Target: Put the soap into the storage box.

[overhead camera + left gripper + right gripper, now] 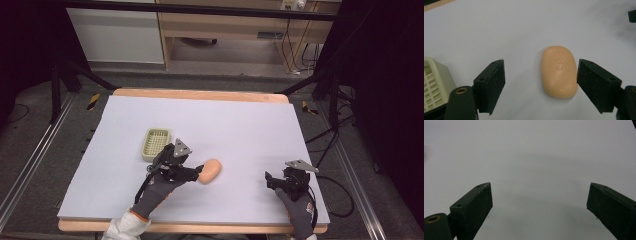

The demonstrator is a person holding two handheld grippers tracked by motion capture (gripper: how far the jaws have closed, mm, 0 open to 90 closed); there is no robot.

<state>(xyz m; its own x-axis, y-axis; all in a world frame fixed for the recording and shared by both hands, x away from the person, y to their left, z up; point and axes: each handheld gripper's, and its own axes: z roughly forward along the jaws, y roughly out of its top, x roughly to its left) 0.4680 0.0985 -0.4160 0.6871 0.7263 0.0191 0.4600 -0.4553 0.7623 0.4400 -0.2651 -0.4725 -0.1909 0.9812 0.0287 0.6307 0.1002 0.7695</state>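
Observation:
A peach-coloured bar of soap lies flat on the pale sheet near the front middle of the table. My left gripper is open, its jaws wide on either side of the soap, the soap closer to the right-hand jaw and not gripped. A pale green soap dish with a slotted floor sits just behind and left of that gripper. My right gripper is open over bare sheet at the front right, nothing between its jaws.
The white sheet covers a wooden table whose edge shows at the back. Cables and metal frame legs lie on the floor around the table. A wooden desk stands beyond it.

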